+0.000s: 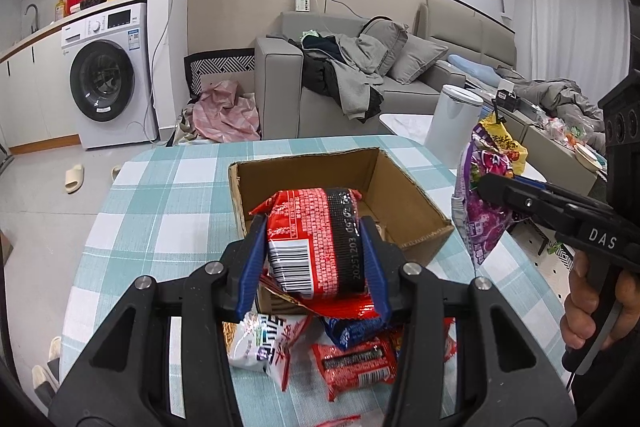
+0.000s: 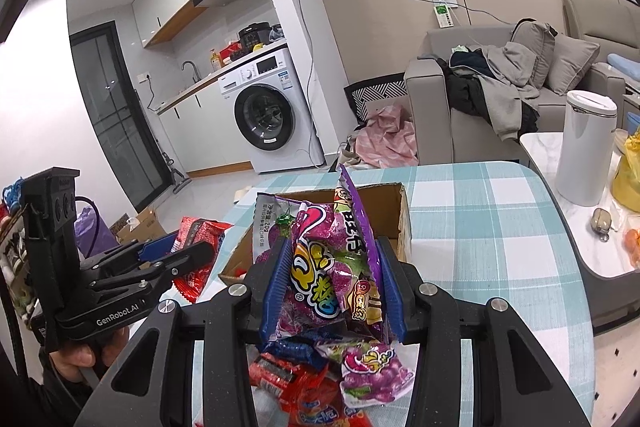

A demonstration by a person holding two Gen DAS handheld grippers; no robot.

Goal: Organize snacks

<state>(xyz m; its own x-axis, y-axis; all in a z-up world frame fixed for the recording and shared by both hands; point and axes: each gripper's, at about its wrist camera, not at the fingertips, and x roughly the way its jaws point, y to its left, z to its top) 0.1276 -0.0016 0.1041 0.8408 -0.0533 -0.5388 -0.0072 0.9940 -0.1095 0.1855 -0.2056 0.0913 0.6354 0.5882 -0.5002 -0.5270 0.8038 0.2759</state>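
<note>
Your checked desk [image 1: 160, 179] carries the cardboard box [image 1: 404, 195], open-topped to take the snacks. Your left gripper [image 1: 316, 259] is clamped on the red packet [image 1: 316, 239], lifted level above the box's near edge. Your right gripper [image 2: 334, 287] pinches the purple candy bag [image 2: 320, 267] upright beside the box, loose packets [image 2: 320, 375] heaped beneath.

One brown cardboard box [image 1: 400, 195], two black grippers, one white washing machine [image 1: 108, 79], one white bin [image 1: 452, 123].
</note>
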